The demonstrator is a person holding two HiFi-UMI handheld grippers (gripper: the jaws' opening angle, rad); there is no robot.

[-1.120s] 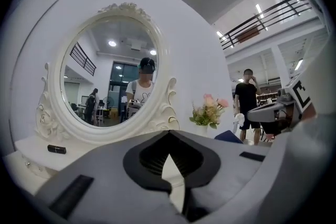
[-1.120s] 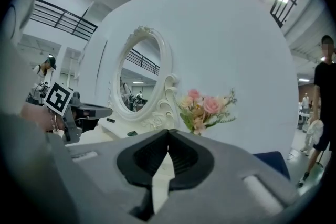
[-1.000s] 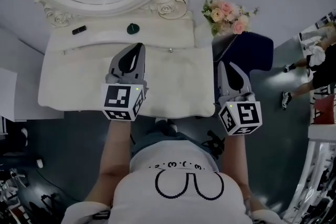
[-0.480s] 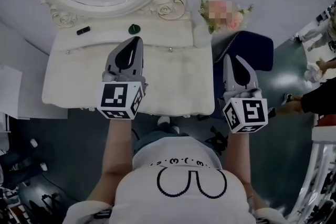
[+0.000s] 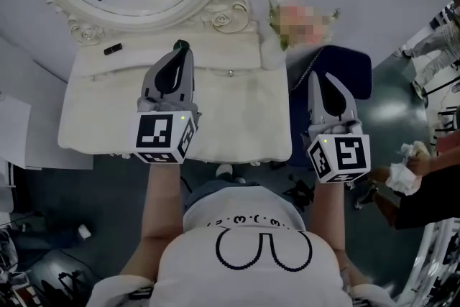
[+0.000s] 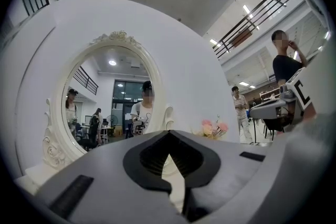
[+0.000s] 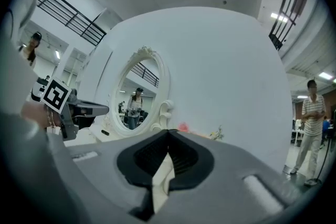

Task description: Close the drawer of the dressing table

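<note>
Our left hand-held gripper (image 5: pixel 182 48), jaws closed on nothing, hovers over the tabletop's (image 5: pixel 93 118) middle. The drawer (image 5: pixel 237 157) sits tucked under the tabletop's near edge. Our right hand-held gripper (image 5: pixel 316 77), likewise closed and empty, hangs beyond the right edge.

left gripper (image 6: pixel 169 134): jaws closed, tips meeting, nothing gripped. It faces an oval mirror (image 6: pixel 113 102) with an ornate white frame (image 6: pixel 118 36), set against a curved white wall (image 6: pixel 181 44). The glass reflects a lit room with several people. Flowers (image 6: pixel 212 127) sit low, just right of the frame. At far right is the right gripper (image 6: pixel 278 107) with its marker cube (image 6: pixel 302 93), cut off by the edge. Two people (image 6: pixel 286 65) stand behind it. Railing (image 6: pixel 262 13) at upper right.
</note>
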